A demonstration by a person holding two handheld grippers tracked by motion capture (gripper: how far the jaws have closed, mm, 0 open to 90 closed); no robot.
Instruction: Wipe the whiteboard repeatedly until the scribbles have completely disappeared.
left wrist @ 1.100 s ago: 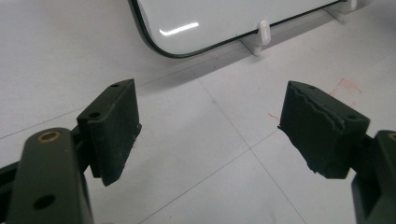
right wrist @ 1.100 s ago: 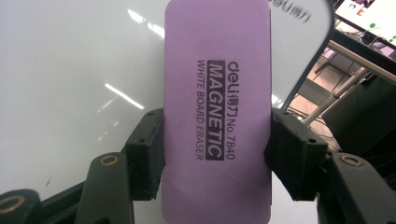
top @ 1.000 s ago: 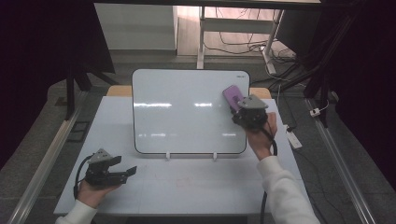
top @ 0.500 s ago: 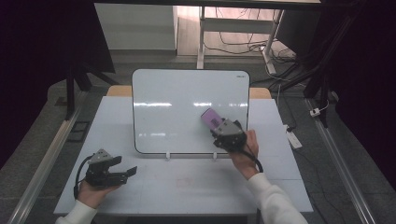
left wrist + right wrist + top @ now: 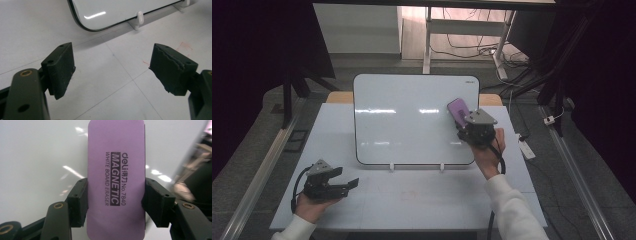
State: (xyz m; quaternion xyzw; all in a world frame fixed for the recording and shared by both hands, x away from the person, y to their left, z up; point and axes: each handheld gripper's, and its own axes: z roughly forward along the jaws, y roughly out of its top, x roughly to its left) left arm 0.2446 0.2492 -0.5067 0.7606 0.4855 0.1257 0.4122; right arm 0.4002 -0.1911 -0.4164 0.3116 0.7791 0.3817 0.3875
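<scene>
- Since a second ago the right gripper [image 5: 466, 119] has travelled with the purple rectangular whiteboard eraser [image 5: 458, 111] from the board's upper right corner down toward its lower edge and back up to the right-hand part of the face; the left gripper [image 5: 343, 182] has kept its place.
- Largest thing first: the white table [image 5: 422, 210] carries the rounded white glossy whiteboard [image 5: 412, 120], propped upright on two small white clip feet [image 5: 392, 167] near the table's far edge.
- That board face looks clean from where I stand, with only ceiling lights reflected; any marks left are too faint to tell.
- On the right gripper, the two black jaws are clamped on the long sides of the eraser [image 5: 116, 177], about halfway along, as the right gripper view shows with the printed label facing the camera.
- The eraser sits against the board's right-hand part, nearer its top edge than its bottom.
- To wipe well, I'd judge the eraser's felt side should stay flat on the board, with even pressure, so it does not tip onto one edge.
- Strokes should overlap and run right to the board's rounded corners.
- Pushing too hard could tip the board back on its feet.
- At the table's near left corner, the left gripper's jaws [image 5: 110, 75] stand wide apart with nothing between them, hovering over bare tabletop; it could steady the board's left edge if the board shifts.
</scene>
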